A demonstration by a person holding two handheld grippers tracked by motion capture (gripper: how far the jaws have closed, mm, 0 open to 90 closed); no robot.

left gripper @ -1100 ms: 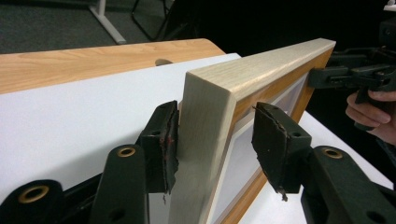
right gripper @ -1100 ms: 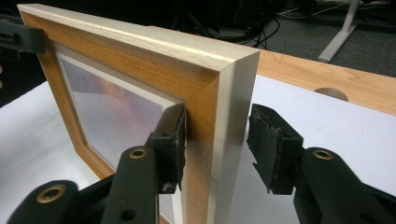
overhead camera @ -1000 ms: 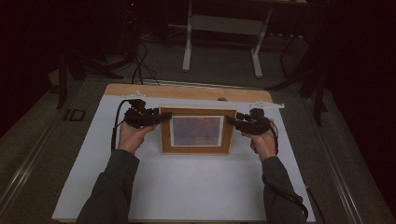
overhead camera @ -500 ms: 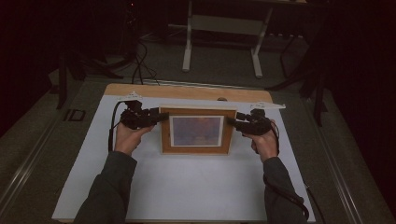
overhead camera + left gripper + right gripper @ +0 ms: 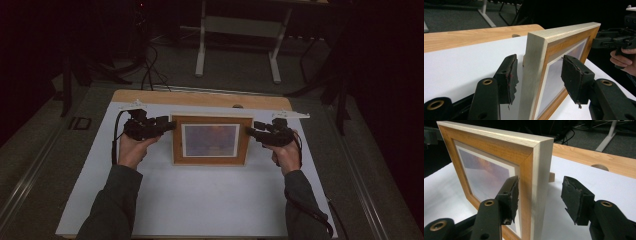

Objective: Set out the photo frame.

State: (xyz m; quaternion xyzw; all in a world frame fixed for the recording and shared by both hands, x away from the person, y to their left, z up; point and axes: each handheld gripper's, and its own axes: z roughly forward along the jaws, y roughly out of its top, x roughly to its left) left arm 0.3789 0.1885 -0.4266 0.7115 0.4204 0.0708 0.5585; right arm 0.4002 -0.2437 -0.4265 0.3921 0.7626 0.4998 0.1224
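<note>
The picture frame stands near the table's far edge, already released: left gripper and right gripper, jaws just spread, straddle its sides without pinching, leaving only withdrawal

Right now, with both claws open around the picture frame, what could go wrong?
1. The picture frame stands on edge on the white table; nothing grips it, so it may tip over.
2. The left claw and right claw each straddle a side edge; pulling away crookedly could knock the frame down.
</note>
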